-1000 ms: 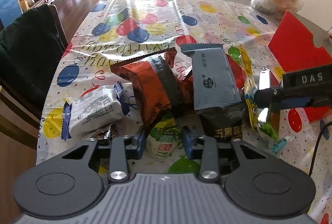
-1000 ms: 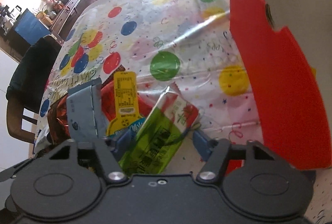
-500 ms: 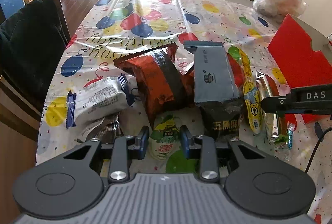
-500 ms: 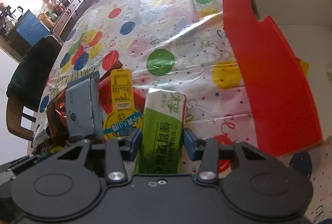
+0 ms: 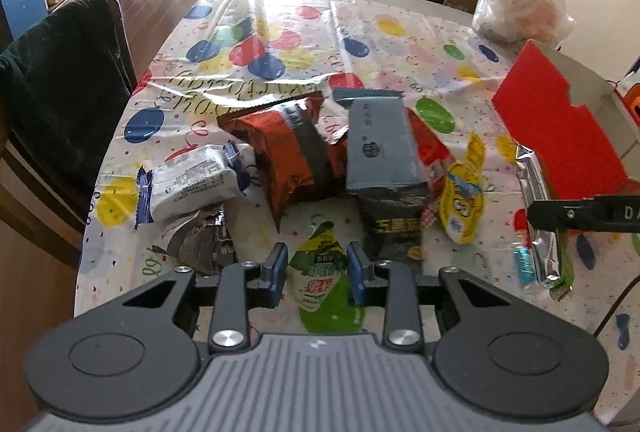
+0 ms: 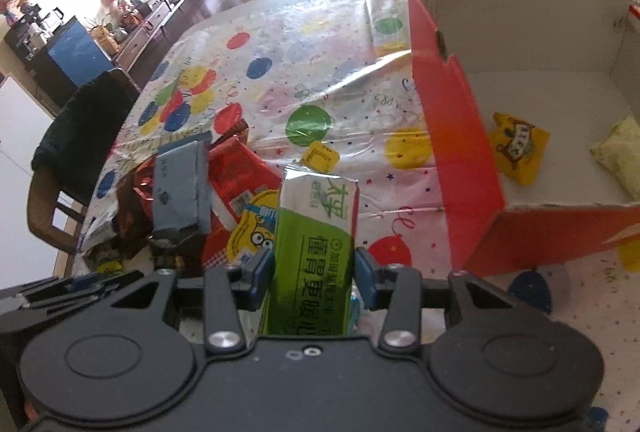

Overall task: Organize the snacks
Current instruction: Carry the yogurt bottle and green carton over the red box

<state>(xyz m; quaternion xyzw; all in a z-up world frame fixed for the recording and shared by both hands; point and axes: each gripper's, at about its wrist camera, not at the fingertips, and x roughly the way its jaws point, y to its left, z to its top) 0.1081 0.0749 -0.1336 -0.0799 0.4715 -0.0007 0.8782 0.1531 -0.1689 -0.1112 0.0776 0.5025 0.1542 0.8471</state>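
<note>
My left gripper [image 5: 317, 268] is shut on a small green and yellow sachet [image 5: 320, 286], held just above the balloon-print tablecloth [image 5: 280, 43]. Beyond it lies a pile of snacks: a grey packet [image 5: 380, 147], a red-brown bag [image 5: 288, 155], a white packet [image 5: 192, 183], a black packet [image 5: 394, 228] and a yellow cartoon packet [image 5: 460, 203]. My right gripper [image 6: 312, 272] is shut on a long green packet [image 6: 320, 216], lifted off the table left of the open red box [image 6: 460, 135]. Two yellow packets [image 6: 518, 147] lie inside the box.
A chair draped in dark cloth [image 5: 60, 91] stands at the table's left edge. A filled clear plastic bag [image 5: 520, 7] sits behind the red box [image 5: 560, 135]. The far half of the table holds only the cloth.
The right gripper closed on the green packet and raised it, moving toward the red box. The left gripper rose slightly with the sachet between its pads.
</note>
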